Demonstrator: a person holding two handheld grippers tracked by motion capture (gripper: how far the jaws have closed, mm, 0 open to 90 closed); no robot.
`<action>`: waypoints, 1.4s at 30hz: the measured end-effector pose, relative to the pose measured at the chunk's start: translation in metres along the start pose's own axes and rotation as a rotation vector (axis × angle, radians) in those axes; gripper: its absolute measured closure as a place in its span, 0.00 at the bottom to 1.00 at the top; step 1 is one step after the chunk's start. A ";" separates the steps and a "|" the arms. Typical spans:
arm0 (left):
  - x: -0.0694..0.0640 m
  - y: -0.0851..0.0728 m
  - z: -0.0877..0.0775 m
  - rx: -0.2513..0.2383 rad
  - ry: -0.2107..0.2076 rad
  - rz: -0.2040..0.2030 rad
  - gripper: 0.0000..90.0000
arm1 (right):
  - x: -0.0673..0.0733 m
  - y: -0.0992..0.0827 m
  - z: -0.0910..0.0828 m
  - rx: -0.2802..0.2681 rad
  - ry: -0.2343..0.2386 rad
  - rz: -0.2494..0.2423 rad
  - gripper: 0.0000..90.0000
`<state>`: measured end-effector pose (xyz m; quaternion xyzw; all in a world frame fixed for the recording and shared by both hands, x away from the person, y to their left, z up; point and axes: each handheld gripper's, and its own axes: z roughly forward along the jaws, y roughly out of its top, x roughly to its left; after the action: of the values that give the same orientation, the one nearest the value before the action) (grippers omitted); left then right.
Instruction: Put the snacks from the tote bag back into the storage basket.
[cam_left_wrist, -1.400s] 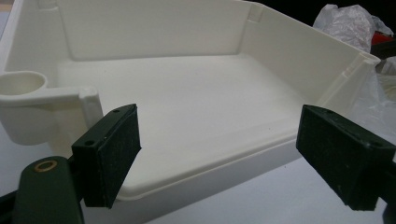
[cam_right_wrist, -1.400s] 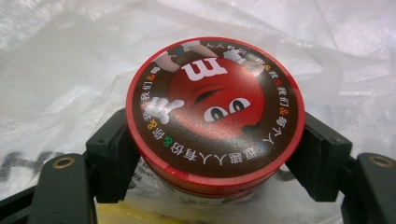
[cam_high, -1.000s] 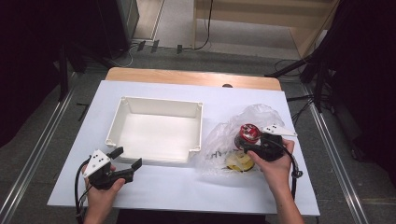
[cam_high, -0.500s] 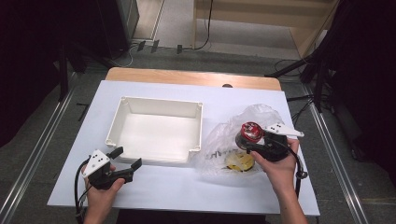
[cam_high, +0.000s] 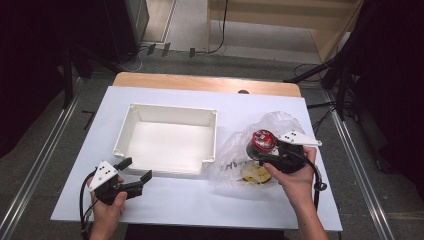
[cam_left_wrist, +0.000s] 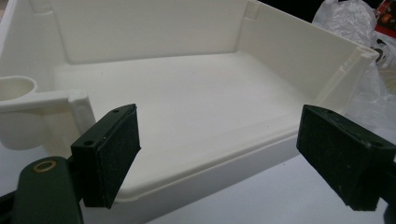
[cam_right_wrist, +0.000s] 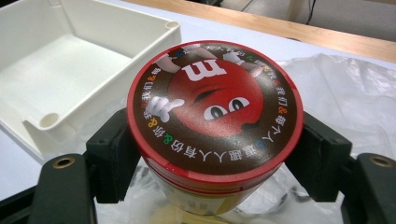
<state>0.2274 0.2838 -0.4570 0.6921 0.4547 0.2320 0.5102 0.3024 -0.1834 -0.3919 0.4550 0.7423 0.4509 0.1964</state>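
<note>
Right gripper view: red-lidded candy jar (cam_right_wrist: 215, 121) clamped between right gripper (cam_right_wrist: 215, 154) jaws, above crinkled plastic bag (cam_right_wrist: 345, 93). Left gripper (cam_left_wrist: 219, 154) spread wide, nothing between, white tray (cam_left_wrist: 187, 107) just ahead.

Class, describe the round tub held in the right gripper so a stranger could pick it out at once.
Start at the white table and find the crumpled clear plastic bag right of the white tray. Above the bag, the right gripper clamps a round tub. Its red-rimmed lid, showing a red cartoon face ringed with coloured characters, sets it apart.
</note>
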 end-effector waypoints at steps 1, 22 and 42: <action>0.000 0.000 0.000 0.003 0.005 0.000 0.15 | 0.002 0.001 0.000 -0.001 0.003 -0.001 0.29; 0.000 0.000 0.001 0.009 0.018 0.001 0.15 | 0.033 0.018 0.007 -0.022 0.090 -0.031 0.29; -0.001 -0.001 0.002 0.015 0.018 0.004 0.15 | 0.055 0.028 0.024 -0.025 0.132 -0.046 0.29</action>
<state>0.2278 0.2819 -0.4579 0.6949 0.4595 0.2360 0.5003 0.3054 -0.1196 -0.3737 0.4045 0.7583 0.4845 0.1631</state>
